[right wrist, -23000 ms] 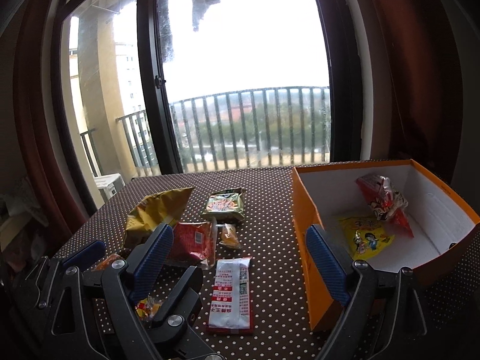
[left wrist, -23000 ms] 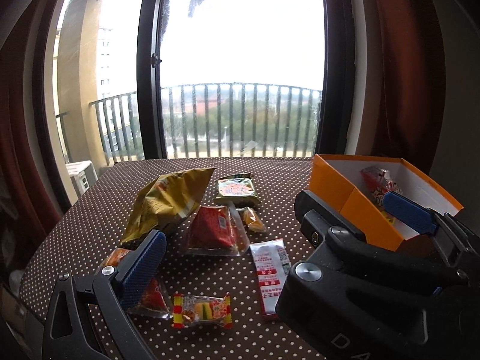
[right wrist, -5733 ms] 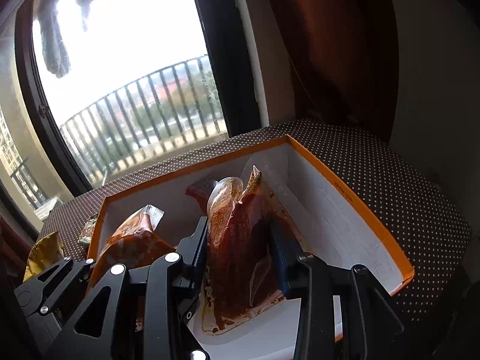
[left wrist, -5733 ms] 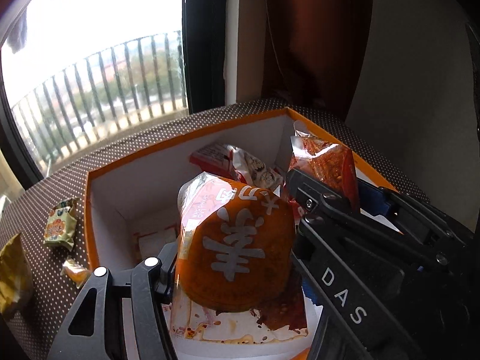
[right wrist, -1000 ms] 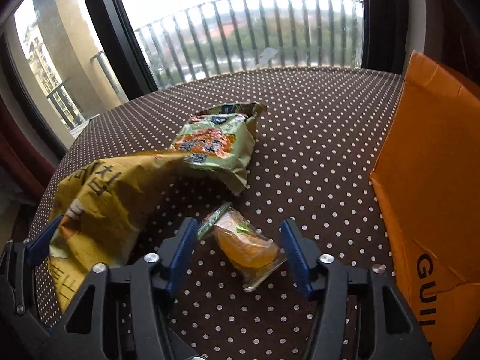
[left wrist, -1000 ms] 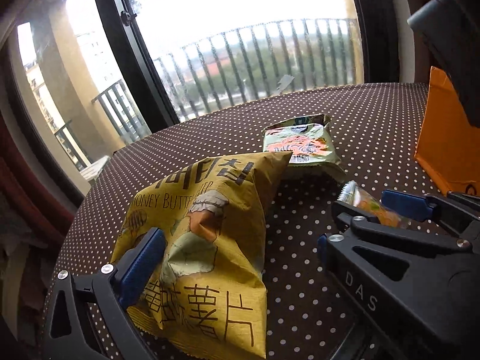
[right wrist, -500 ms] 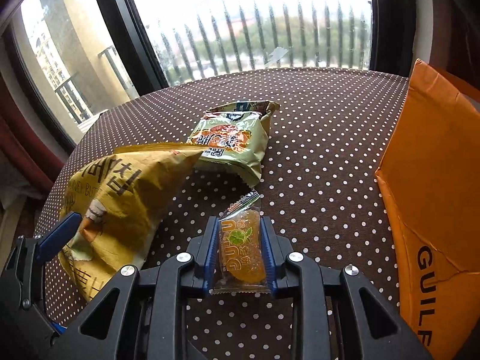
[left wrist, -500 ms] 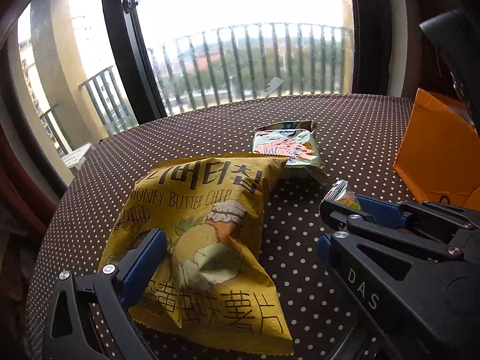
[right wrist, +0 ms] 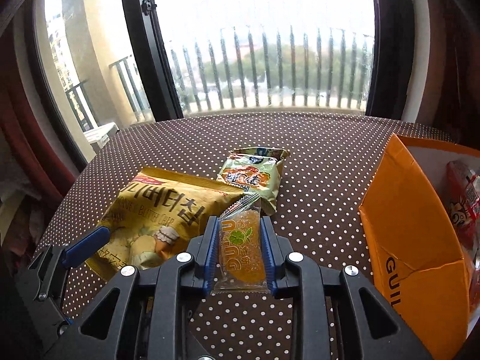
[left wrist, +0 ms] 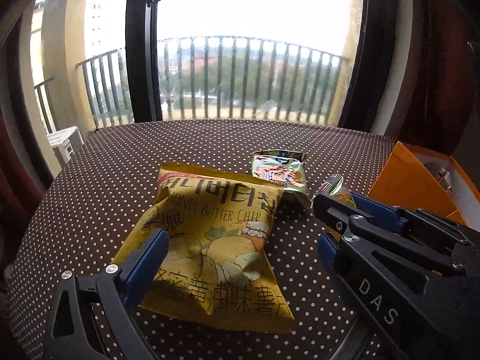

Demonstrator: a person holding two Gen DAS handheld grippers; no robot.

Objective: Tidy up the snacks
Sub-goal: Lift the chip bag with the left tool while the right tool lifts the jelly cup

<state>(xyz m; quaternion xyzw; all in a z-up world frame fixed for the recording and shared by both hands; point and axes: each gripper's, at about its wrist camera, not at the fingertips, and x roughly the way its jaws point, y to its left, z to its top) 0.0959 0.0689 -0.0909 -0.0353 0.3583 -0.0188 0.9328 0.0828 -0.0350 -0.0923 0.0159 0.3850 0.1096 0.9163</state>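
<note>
Right gripper [right wrist: 239, 247] clamped on an orange jelly packet [right wrist: 241, 249], lifted off the dotted table [right wrist: 315, 180], left gripper [left wrist: 240, 240] spread wide — chip bag [left wrist: 213, 237] between its fingers, pads apart from it, green packet [right wrist: 253, 177] just beyond, orange box [right wrist: 402, 225] to the right.

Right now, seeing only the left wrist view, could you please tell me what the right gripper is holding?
Observer: The right gripper is shut on a small orange jelly packet, with a pad pressed against each side.
Operator: Thank you. Is anything lying between it and the orange box?
Observer: No, only bare dotted tablecloth shows between the packet and the orange box.
</note>
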